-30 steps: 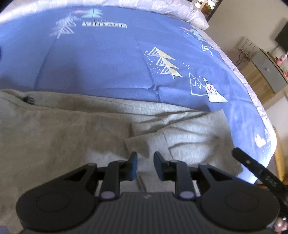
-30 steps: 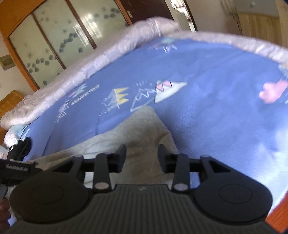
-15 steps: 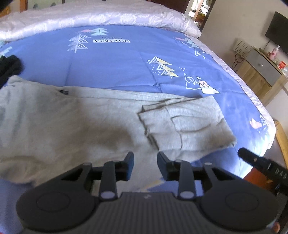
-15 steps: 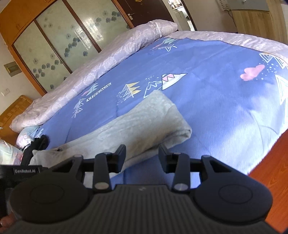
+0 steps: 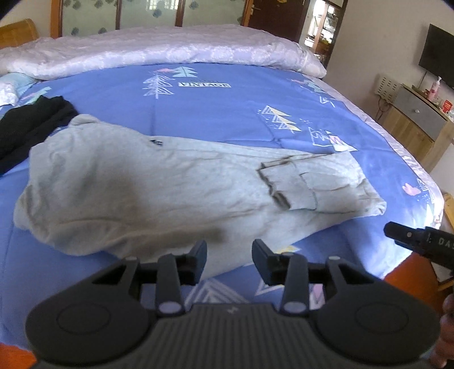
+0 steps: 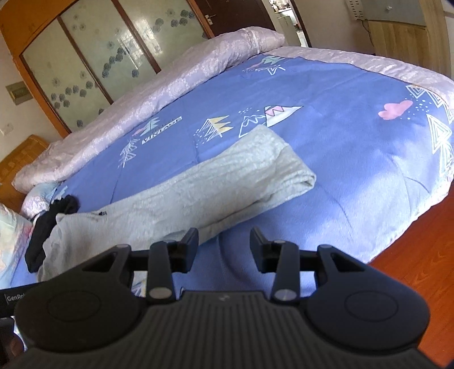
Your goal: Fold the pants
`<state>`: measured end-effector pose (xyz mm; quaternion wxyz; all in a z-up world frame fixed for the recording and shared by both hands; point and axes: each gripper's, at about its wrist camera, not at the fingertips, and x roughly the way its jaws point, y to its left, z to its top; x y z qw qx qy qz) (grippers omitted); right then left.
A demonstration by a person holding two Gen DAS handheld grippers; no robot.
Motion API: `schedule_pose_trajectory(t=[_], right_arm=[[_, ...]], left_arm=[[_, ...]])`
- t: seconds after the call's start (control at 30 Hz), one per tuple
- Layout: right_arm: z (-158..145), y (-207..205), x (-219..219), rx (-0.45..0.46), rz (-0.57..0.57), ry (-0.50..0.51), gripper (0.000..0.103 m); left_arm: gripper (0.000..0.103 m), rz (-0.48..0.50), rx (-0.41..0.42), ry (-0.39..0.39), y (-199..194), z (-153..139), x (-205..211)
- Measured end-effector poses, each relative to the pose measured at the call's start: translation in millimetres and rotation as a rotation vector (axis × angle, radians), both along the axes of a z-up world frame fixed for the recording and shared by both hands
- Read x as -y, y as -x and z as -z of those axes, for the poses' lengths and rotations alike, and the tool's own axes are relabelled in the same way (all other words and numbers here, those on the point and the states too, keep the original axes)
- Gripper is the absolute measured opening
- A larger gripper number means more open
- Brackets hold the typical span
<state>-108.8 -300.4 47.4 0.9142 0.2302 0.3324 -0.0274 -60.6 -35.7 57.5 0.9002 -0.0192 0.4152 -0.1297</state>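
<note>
blue bedspread (image 5: pixel 227 113) w/ tree + mountain prints and a "vintage" label covers the bed. pale lilac quilt (image 5: pixel 159 51) bunched along far edge. black garment (image 5: pixel 25 125) lies at the bed's left side. wardrobe w/ frosted floral glass doors (image 6: pixel 93 54) behind. dark door (image 5: pixel 272 17), wall tv (image 5: pixel 437 54), wood cabinet w/ grey drawer (image 5: pixel 417 119) on right. reddish wood floor (image 6: pixel 420 269).

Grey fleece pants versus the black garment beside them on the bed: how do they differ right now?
The grey fleece pants lie spread long across the blue printed bedspread, their leg end folded back on itself; the black garment sits bunched in a heap. The pants are pale and much larger; the garment is dark and small. Both rest on the bedspread, and the garment meets the pants' waist end. Neither is in a gripper.
</note>
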Motion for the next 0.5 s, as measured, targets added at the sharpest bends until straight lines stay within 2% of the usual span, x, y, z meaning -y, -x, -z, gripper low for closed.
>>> schedule_pose_trajectory(t=[0.4, 0.5], right_arm=[[6, -1, -32, -0.054, -0.025, 0.043, 0.043], [9, -7, -40, -0.072, -0.052, 0.055, 0.043]], left_arm=[[0.040, -0.034, -0.061, 0.031, -2, 31, -42], [0.040, -0.098, -0.072, 0.056, -13, 33, -70]])
